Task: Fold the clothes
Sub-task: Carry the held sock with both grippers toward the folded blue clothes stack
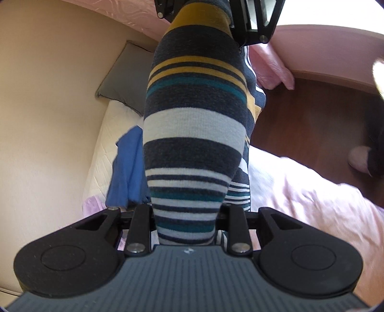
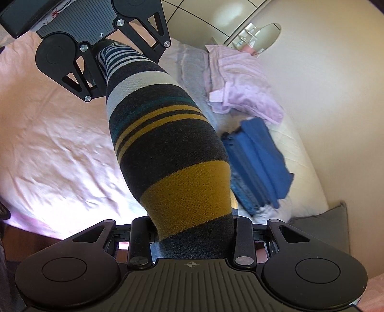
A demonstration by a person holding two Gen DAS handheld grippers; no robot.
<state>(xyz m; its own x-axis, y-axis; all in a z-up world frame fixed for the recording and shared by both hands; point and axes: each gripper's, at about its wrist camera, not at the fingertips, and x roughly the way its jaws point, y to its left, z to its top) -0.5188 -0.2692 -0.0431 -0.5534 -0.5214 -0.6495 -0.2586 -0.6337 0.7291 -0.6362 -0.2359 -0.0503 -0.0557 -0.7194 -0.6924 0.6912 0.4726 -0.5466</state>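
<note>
A striped knit garment, in dark grey, white, teal and mustard bands, hangs stretched in the air between both grippers above the bed. In the left wrist view my left gripper is shut on its white-and-teal end, and the right gripper grips the mustard end at the top. In the right wrist view my right gripper is shut on the grey-and-mustard end of the garment. From there the cloth runs up to the left gripper. The pads are hidden by the cloth.
Folded blue clothes and a crumpled lilac garment lie near the wall side of the bed. A pink sheet covers the mattress. A grey pillow sits at the head. Wooden floor and a person's foot show beside the bed.
</note>
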